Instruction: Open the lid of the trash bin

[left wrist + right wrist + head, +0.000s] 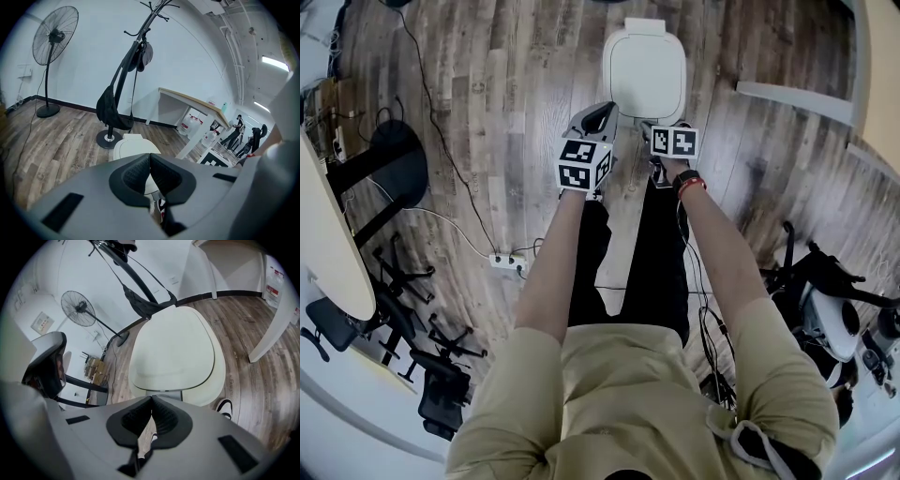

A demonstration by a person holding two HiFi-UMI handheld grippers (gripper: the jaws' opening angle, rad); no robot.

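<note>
Trash bin (644, 70) stood on the wood floor (487, 84) just ahead of my shoes. It was white and rounded, its lid (173, 350) down flat, with a grey tab (164, 393) at the near edge. My left gripper (600, 117) and right gripper (661, 129) both hung near that edge, jaws pressed together, holding nothing. Shut like that, I judged they could skid off the smooth lid, or shove the light-looking bin away instead of lifting.

The trash bin (644, 70) stands just ahead of the left tool (150, 158) and right tool (151, 400).
</note>
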